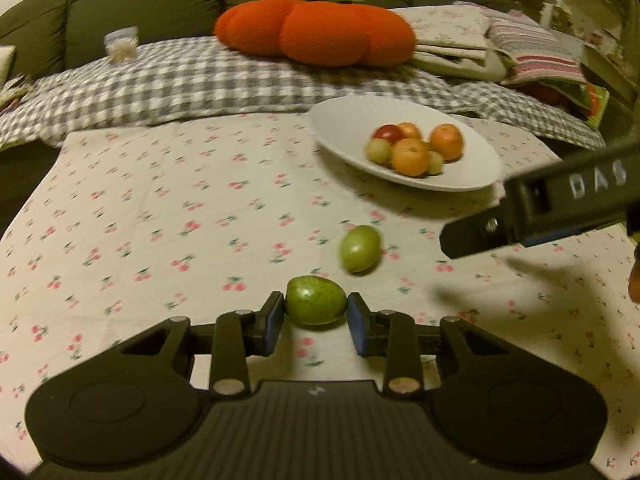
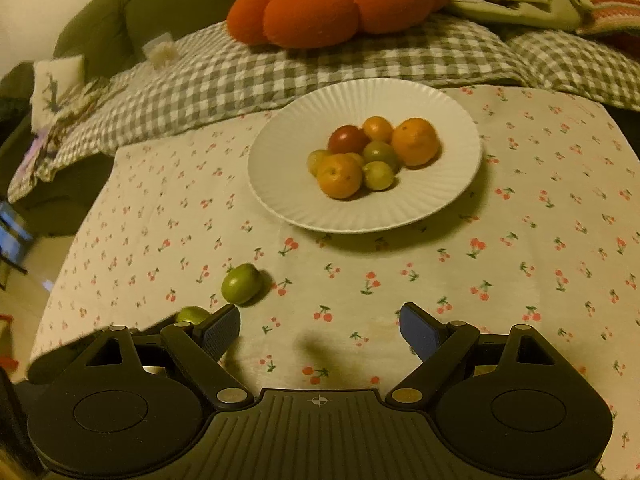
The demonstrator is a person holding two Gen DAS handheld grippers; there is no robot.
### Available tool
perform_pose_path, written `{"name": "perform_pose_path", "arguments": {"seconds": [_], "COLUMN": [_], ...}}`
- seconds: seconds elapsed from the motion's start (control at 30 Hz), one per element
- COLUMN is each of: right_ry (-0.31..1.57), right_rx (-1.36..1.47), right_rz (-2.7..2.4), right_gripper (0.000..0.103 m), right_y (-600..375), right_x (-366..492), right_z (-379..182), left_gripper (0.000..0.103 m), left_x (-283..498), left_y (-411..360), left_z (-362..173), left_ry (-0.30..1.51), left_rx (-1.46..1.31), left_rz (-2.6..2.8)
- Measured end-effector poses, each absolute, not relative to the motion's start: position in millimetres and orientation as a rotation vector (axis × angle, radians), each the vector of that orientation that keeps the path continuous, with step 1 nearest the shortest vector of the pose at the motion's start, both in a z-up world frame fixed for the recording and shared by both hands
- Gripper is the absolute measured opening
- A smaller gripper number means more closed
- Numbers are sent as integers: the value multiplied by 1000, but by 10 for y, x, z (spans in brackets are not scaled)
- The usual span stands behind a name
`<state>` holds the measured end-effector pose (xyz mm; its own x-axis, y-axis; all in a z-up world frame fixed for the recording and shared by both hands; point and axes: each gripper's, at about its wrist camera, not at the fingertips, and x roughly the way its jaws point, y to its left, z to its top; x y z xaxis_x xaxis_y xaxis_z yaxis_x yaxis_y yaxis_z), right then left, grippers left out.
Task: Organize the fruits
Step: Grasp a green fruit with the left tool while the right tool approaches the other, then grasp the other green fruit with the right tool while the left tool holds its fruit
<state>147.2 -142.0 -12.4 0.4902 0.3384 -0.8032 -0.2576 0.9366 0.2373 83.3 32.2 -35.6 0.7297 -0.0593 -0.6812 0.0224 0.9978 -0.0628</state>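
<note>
On cherry-print cloth point(image 1: 160, 208): left gripper point(image 1: 315, 312) clamped on green fruit point(image 1: 315, 305), blue pads touching both ends; 2nd green fruit point(image 1: 360, 249) loose on cloth just beyond it, btwn gripper and plate; right gripper point(image 2: 320, 330) jaws wide, nothing btwn them, only cloth below; white plate point(image 2: 280, 184) further back w/ orange, red, green fruits piled mid-plate; orange cushion point(image 1: 316, 30) behind on checked blanket point(image 1: 180, 84).
</note>
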Motion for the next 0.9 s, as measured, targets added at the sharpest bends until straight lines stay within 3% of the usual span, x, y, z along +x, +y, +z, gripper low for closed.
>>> {"name": "perform_pose_path", "arguments": {"seconds": [0.43,0.67,0.73,0.83,0.9], "right_ry": [980,949,929,913,903], "right_rx": [-38,-83,-93,-89,-88], "right_rz": [501,512,505,496,490], "right_gripper": [86,64,64,56,43], "right_y": [-852,-723,-711,-712,-717], "right_x": [1518,1595,1605,1632,1646], "right_z": [-354,-472,-489,-492,-490], "left_gripper": [33,33,33,33,33], "left_x": [776,739,744,752,755], "left_y": [723,725,736,758,755], "left_z": [-415,-434,-432,-429,-432], "left_ry": [774,757,757,758,757], "left_rx": [-62,-47,-53,-68,-66], "left_rz": [46,28,27,24,23]}}
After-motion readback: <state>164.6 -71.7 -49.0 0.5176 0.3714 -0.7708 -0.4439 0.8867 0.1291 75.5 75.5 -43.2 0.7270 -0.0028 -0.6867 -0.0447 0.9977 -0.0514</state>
